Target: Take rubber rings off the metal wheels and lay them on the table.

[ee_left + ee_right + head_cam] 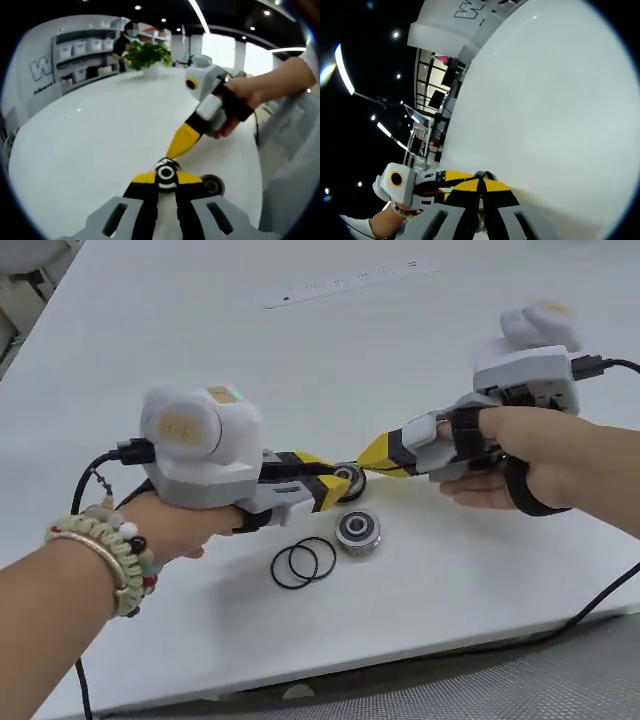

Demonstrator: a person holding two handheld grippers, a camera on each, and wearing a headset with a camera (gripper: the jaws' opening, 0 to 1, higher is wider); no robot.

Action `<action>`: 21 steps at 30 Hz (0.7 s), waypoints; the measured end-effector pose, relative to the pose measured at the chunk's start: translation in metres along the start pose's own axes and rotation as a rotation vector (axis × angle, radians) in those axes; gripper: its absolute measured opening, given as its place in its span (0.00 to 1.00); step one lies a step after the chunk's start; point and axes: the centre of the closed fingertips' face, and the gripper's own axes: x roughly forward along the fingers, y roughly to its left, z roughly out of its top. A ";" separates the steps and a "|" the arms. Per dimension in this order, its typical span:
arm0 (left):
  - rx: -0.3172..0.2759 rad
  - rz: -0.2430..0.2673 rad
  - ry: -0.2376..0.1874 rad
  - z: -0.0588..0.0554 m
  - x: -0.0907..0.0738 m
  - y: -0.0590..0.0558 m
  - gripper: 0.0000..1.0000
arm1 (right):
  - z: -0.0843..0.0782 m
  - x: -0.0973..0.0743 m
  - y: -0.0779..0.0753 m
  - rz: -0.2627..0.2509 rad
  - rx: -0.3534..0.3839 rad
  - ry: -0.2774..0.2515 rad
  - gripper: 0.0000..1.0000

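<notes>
Head view: left gripper comes in from the L, jaws clamped on the held wheel, just above the table. Right gripper reaches in from the R, its yellow tip touching that wheel's upper-R edge. Below them the second wheel lies flat on the table. Just beside it are two loose rings, overlapping, so part of the job looks done. Power strip sits far back, well apart.

Left gripper view: left gripper has its jaws tight on either side of the held wheel. The wheel's face is to the cam, so the axle runs along the jaws. Right gripper drops in from upper R, tip on the top rim. Second wheel is down on the table, near R.

Right gripper view: right gripper has its jaws together, no gap showing, tip at the held wheel. It's prob. nipping the rubber ring, but that's too small to be sure. Left gripper enters from the L.

Key relation: any ring sits round the rim and the R tip is already on it. The peel should go off along the axle, away from the L jaws.
</notes>
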 end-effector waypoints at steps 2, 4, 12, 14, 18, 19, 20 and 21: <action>0.005 -0.004 0.013 0.000 0.000 -0.001 0.12 | -0.002 0.001 0.002 0.001 -0.010 0.007 0.00; 0.007 -0.007 0.021 0.000 0.000 -0.001 0.12 | -0.003 0.001 0.003 0.004 -0.008 0.007 0.00; 0.037 -0.009 0.058 0.000 0.000 -0.001 0.12 | -0.005 0.003 0.009 0.011 -0.032 0.016 0.00; 0.042 -0.009 0.062 0.000 0.000 -0.001 0.12 | -0.005 0.003 0.010 0.014 -0.037 0.017 0.00; 0.045 -0.006 0.064 0.000 0.000 -0.001 0.12 | -0.006 0.004 0.012 0.015 -0.046 0.019 0.00; 0.046 -0.006 0.063 0.000 -0.001 -0.001 0.12 | -0.006 0.004 0.012 0.016 -0.050 0.019 0.00; 0.047 -0.006 0.062 0.000 0.000 -0.001 0.12 | -0.007 0.004 0.013 0.016 -0.051 0.019 0.00; 0.049 -0.006 0.062 0.000 -0.001 -0.001 0.12 | -0.007 0.004 0.014 0.018 -0.053 0.019 0.00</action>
